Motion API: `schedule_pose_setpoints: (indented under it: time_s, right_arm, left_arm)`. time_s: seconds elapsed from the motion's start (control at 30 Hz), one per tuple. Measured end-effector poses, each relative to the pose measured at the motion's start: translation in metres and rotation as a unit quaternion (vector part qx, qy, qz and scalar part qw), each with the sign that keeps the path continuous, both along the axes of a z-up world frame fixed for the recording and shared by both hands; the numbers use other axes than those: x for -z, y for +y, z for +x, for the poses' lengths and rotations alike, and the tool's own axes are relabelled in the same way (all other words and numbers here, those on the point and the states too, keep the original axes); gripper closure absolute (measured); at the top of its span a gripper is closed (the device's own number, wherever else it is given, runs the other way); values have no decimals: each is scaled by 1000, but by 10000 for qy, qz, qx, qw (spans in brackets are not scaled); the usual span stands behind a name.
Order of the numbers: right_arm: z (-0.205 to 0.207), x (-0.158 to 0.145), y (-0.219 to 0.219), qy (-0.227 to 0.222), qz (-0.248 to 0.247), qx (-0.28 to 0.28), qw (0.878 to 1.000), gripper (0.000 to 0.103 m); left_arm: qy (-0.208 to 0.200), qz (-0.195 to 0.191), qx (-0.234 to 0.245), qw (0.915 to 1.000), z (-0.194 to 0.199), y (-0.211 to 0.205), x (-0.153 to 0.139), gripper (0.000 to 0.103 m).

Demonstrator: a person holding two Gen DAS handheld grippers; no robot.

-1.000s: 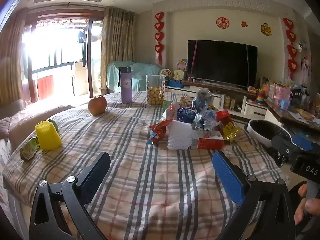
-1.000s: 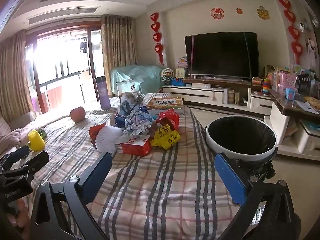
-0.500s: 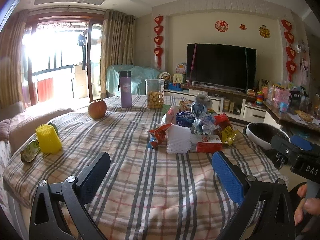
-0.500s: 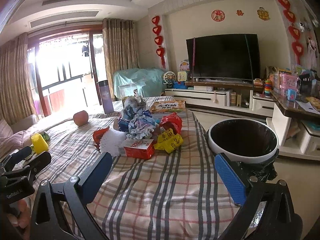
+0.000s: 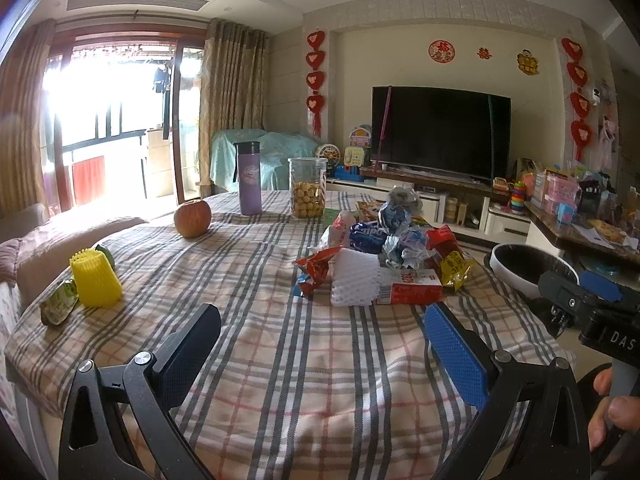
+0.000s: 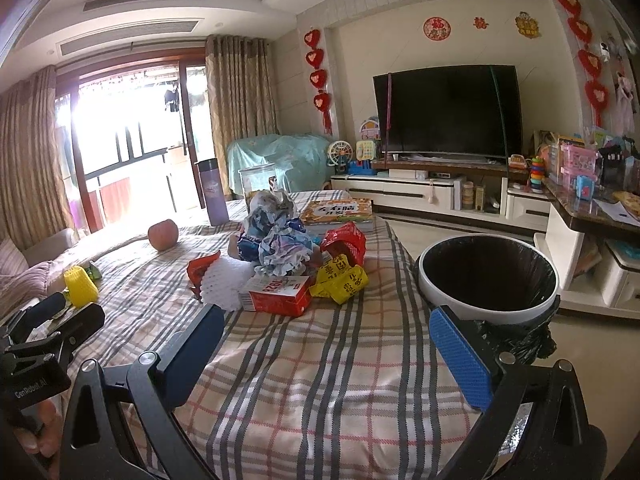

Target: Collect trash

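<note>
Both tools empty, jaws apart: left tool (image 5: 322,338), right tool (image 6: 326,344). The trash pile (image 6: 280,264) lies on the bench (image 6: 320,380) ahead of both tools, well apart. Bin (image 6: 486,280) sits just ahead-right of the right tool.

Risks: loose wrappers slipping from the jaws; crumpled paper rolling off.

Red carton (image 6: 276,300): flat, long axis crosswise to the right tool.

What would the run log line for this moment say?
left gripper: open, empty | right gripper: open, empty | trash pile: on table, untouched | bin: beside table
</note>
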State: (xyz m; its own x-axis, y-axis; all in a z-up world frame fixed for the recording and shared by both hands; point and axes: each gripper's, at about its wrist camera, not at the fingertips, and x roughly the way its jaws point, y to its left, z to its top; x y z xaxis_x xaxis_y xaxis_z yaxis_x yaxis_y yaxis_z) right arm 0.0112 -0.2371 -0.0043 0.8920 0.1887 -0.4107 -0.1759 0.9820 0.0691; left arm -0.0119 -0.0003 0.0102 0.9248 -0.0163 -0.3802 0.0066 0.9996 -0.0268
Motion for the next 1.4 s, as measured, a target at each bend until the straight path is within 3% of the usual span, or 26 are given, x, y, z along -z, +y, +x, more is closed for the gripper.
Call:
schedule_pose_setpoints:
  time_s: [0.93,1.4]
  right_arm:
    - [0,2,2,79,54,-27,10000,0]
    - [34,11,-7,532,233,-154,9982,0]
  left_arm:
    - [52,-2,34,10000,2,-1,4,1]
    - [445,-24,136,9989,45,6,11,1]
